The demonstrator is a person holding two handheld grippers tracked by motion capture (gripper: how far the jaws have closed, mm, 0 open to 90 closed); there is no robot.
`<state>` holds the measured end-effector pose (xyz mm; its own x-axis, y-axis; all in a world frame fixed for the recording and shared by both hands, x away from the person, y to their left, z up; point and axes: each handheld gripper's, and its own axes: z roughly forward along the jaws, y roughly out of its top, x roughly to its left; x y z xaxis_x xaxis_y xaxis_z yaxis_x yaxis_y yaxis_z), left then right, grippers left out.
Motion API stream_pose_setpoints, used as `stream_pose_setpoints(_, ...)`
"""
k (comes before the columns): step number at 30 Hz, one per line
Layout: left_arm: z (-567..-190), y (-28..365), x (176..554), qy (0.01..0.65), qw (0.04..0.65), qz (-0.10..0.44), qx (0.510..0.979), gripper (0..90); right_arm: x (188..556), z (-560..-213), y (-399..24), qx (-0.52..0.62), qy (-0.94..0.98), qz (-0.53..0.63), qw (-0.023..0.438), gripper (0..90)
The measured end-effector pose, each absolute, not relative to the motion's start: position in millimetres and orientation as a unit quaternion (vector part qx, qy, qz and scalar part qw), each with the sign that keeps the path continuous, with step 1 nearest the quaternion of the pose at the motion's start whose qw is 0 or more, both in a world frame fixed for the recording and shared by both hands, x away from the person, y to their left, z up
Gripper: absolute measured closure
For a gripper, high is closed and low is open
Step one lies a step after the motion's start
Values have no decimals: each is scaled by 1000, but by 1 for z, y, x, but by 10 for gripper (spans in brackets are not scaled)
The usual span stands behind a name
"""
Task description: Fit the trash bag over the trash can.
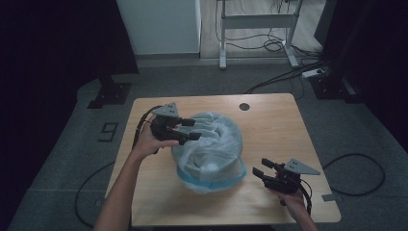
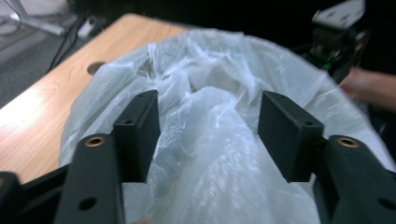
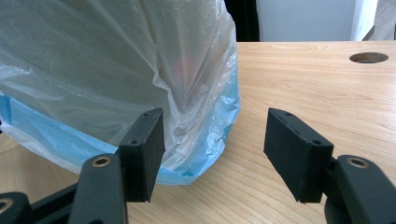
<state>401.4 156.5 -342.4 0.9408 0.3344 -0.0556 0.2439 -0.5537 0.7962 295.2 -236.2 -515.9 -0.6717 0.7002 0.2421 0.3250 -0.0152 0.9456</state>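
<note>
My left tongs (image 1: 191,130) gape over the bag (image 1: 211,144), gripping nothing; right tongs (image 1: 262,168) open, empty, beside it on the desk (image 1: 274,120).

A light wooden table (image 1: 269,120) has a round hole (image 1: 244,106) near its far edge. Beyond it, cables (image 1: 274,45) lie on the floor around a white desk frame (image 1: 257,21). A white cabinet (image 1: 159,26) stands far left.

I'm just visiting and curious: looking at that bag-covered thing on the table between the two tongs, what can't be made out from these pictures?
- What the plastic bag covers: cloudy film hides it in the high view and both gripper views.
- Bag's left side, right gripper view: cut off by the frame edge.
- Person's far hand, left gripper view: blurred and dim.
- Table near edge, high view: cut off at the bottom.
</note>
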Motion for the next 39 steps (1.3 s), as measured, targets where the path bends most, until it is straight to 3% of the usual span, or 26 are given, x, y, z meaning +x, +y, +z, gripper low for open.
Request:
stream_pose_setpoints(16, -364, 113, 413, 136, 265, 32, 954, 498, 294, -517, -234, 372, 689, 603, 151, 390)
stream_pose_setpoints(28, -329, 112, 416, 109, 381, 37, 917, 469, 295, -518, -234, 375, 688, 603, 151, 390)
stream_pose_setpoints(35, -330, 76, 422, 87, 365, 24, 926, 485, 295, -517, -238, 377, 684, 606, 151, 390)
stream_pose_setpoints(39, -343, 51, 421, 73, 326, 12, 942, 533, 295, -517, -238, 376, 685, 605, 151, 390)
